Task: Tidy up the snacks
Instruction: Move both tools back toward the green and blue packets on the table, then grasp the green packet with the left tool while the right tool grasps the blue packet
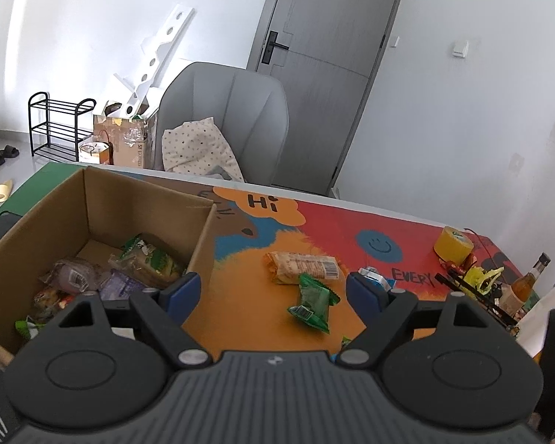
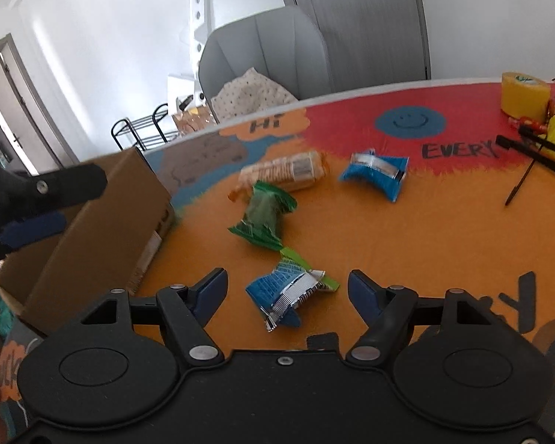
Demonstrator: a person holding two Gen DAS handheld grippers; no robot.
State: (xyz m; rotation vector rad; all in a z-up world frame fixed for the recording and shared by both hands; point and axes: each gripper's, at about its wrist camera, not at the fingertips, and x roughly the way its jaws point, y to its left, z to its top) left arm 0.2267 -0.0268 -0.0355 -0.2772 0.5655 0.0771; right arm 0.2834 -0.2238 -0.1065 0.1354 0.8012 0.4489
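Note:
A cardboard box [image 1: 92,199] stands at the table's left and holds several snack packets [image 1: 148,262]. My left gripper [image 1: 273,288] hovers open by the box's right wall, with nothing between its pads. Below and ahead of it on the table lie a green packet [image 1: 312,303] and a tan cracker pack [image 1: 299,266]. My right gripper [image 2: 288,288] is open low over the table. A blue and silver packet [image 2: 288,292] lies between its fingers, untouched by the pads. Farther off lie the green packet [image 2: 264,214], the cracker pack [image 2: 285,170] and a second blue packet [image 2: 375,172].
A yellow tape roll [image 2: 523,94], black sticks [image 2: 544,148], yellow clutter and a bottle [image 1: 525,288] crowd the table's right end. A grey armchair [image 1: 225,118] and a grey door [image 1: 325,74] stand beyond the far edge. The left gripper's finger [image 2: 55,185] shows above the box [image 2: 92,222].

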